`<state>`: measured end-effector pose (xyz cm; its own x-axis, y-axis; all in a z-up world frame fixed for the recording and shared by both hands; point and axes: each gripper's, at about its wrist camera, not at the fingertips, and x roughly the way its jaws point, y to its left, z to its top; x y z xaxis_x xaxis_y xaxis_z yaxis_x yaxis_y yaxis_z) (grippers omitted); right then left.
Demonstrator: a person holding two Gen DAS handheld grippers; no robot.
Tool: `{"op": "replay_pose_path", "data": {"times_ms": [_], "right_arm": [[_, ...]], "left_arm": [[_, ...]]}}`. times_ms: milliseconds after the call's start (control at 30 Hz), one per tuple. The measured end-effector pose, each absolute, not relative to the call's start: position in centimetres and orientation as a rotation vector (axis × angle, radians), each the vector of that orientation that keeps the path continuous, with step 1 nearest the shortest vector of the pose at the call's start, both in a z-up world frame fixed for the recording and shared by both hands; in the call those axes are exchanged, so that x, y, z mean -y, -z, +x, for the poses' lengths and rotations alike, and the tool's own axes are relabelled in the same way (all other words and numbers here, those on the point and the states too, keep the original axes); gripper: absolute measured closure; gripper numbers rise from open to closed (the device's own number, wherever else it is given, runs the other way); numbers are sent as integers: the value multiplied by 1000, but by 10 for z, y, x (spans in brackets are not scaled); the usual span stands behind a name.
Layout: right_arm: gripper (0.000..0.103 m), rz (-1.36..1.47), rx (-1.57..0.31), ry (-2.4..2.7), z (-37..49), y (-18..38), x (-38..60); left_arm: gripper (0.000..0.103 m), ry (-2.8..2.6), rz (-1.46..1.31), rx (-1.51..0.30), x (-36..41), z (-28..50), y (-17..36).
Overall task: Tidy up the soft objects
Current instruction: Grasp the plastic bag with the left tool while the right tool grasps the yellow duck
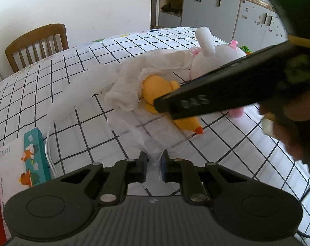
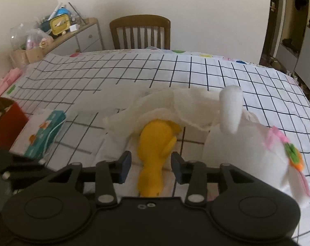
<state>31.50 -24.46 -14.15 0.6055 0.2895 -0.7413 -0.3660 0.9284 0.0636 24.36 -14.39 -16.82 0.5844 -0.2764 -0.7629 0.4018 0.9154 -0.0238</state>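
A yellow plush duck (image 1: 155,90) lies on the checked tablecloth (image 1: 32,94), its head under a white gauze cloth (image 1: 134,75). A white plush rabbit (image 1: 214,59) lies just behind it. My left gripper (image 1: 154,164) is nearly shut, pinching the thin near edge of the gauze. My right gripper (image 2: 151,164) is open with its fingers on either side of the duck (image 2: 155,143); its arm crosses the left wrist view (image 1: 226,94). The rabbit (image 2: 247,149) and the gauze (image 2: 175,102) also show in the right wrist view.
A teal tissue box (image 1: 33,155) and a red box (image 2: 5,119) sit at the table's left. A wooden chair (image 2: 140,32) stands at the far side. A cluttered sideboard (image 2: 58,32) and grey cabinets (image 1: 216,10) line the walls.
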Motion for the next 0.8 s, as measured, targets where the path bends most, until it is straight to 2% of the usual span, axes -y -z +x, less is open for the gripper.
{"op": "replay_pose_path", "data": {"times_ms": [133,267,367,800], "right_arm": [[66,-97,-850,-368,325,148,240],[85,-110,-845,-367,323,149,240],[90,-102,-840,-370,320,145,243],[92,-37,-793,-375,270,116,257]], "left_arm": [[90,396,144,-865,142,246,168],[91,389,132,-866,140,245,168],[92,380,136,-860,138,243,166],[93,345,127,-804,119,217,135]]}}
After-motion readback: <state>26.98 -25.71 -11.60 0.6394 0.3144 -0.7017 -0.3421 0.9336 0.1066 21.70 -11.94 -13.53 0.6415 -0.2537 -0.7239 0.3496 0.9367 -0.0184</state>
